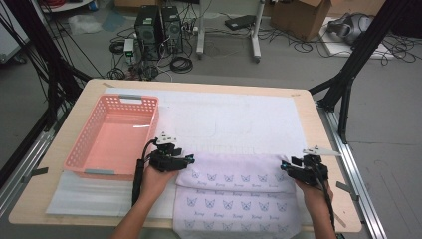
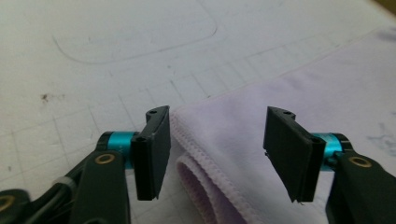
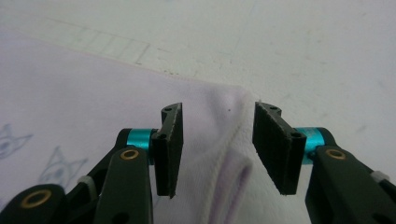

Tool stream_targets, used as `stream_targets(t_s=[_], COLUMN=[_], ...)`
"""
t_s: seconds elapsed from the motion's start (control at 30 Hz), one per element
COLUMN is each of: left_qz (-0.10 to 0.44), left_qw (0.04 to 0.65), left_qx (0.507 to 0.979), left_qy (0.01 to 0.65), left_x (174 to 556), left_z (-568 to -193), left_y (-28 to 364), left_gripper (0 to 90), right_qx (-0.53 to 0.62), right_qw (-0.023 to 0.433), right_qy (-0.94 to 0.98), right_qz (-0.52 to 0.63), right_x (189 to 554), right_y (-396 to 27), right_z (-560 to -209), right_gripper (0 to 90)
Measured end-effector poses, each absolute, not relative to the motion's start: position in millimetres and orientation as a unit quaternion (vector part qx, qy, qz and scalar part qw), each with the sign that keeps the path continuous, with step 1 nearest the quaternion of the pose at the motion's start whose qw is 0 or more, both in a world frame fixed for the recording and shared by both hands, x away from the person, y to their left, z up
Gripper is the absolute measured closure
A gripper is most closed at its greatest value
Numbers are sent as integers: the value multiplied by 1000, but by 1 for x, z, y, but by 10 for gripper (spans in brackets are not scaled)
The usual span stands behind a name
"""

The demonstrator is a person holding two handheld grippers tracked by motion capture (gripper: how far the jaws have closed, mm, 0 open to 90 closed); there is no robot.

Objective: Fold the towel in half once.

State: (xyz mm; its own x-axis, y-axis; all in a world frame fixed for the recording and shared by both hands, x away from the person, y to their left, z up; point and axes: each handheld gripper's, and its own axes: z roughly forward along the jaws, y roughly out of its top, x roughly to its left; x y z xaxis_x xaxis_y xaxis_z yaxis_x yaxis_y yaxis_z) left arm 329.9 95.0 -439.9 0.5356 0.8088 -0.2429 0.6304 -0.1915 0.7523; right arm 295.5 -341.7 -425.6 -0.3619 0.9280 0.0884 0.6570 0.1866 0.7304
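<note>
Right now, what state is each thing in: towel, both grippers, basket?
towel: folded over once, flat on the mat, hanging off the near edge
left gripper: open, towel corner between its jaws, unpressed
right gripper: open over the other folded corner
basket: upright, empty

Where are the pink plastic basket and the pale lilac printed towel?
Pink plastic basket (image 1: 79, 149): high view, its left perforated wall.
Pale lilac printed towel (image 1: 234, 199): high view, middle of its folded cloth.

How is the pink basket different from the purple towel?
The pink basket is stiff, with holed walls that stand up; the purple towel is soft, folded and lies flat. The basket is plain, while the towel has little blue prints. The towel hangs over the table's near edge; the basket sits fully on it. Both rest on the white mat.
</note>
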Motion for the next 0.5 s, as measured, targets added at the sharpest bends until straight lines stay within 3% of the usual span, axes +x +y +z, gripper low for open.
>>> stream_targets(t_s=[0.13,0.33,0.4,0.5], left_qz=[118,126,134,133], left_qw=[415,415,415,438], left_qx=[767,779,778,763], left_qy=[475,453,451,456], left_x=[333,332,330,327], left_z=[-445,-446,-445,-440], left_y=[93,92,90,95], left_gripper=[492,808,833,836], right_qx=[544,541,534,519], right_qw=[182,190,183,201], right_qy=[748,756,761,769], right_qz=[333,315,319,316], right_x=[311,319,319,315], right_y=[-335,-331,-330,-328], right_z=[-435,-439,-438,-435], right_gripper=[570,655,830,844])
